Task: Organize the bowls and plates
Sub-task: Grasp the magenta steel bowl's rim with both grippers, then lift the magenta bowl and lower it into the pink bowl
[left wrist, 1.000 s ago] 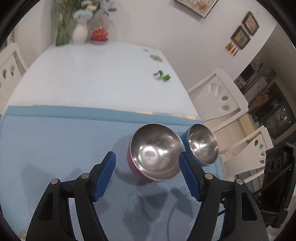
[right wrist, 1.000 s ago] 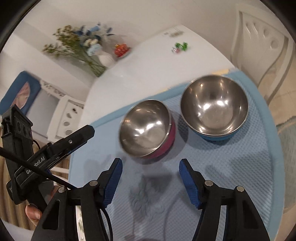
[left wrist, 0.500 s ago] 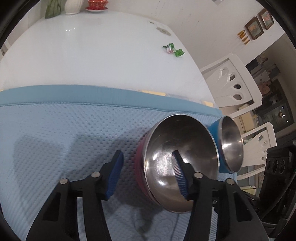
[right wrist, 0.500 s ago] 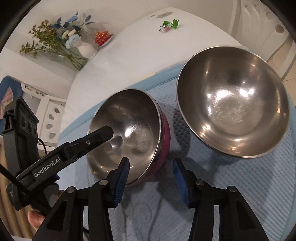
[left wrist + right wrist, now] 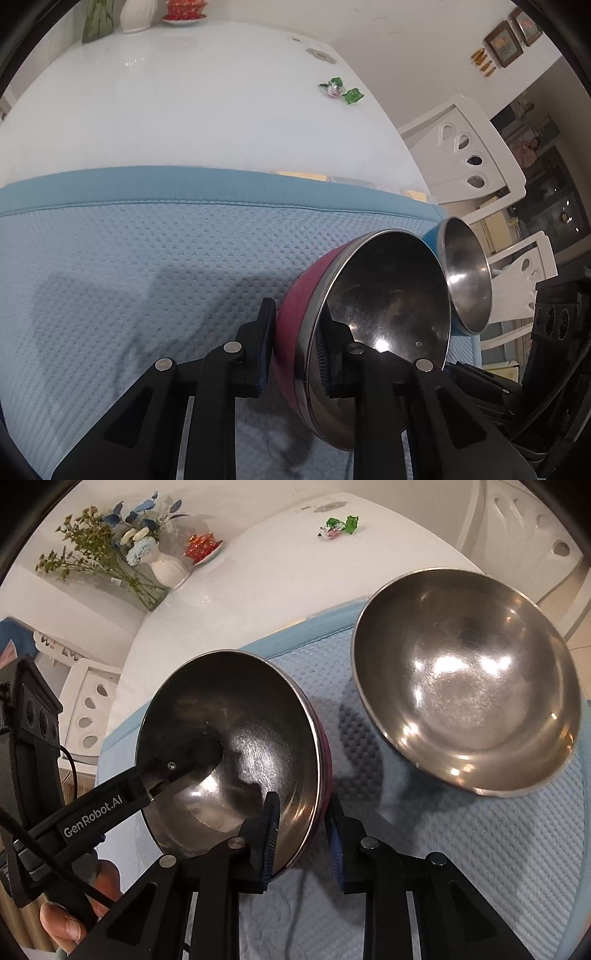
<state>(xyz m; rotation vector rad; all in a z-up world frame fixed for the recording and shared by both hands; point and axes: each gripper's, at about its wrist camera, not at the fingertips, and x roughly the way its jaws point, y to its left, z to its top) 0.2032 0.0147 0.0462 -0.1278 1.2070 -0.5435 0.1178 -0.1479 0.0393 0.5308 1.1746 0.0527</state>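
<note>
A light blue textured mat (image 5: 129,266) covers the near part of a white table (image 5: 184,110). On the mat stand two steel bowls side by side, close together: a magenta-sided bowl (image 5: 384,317) on the left and a blue-sided bowl (image 5: 465,679) on the right.

The left hand-held gripper (image 5: 295,343) has just been closing and now pinches the left rim of the magenta-sided bowl, one blue pad outside against the coloured wall, the other inside on the steel. The right hand-held gripper (image 5: 303,830) has likewise just been closing and pinches the same bowl's near right rim, one pad inside, one outside.

The blue-sided bowl sits free, held by neither gripper.

Far back on the table are a white vase of flowers (image 5: 166,568), a red dish (image 5: 203,544) and green wrapped sweets (image 5: 340,525).
</note>
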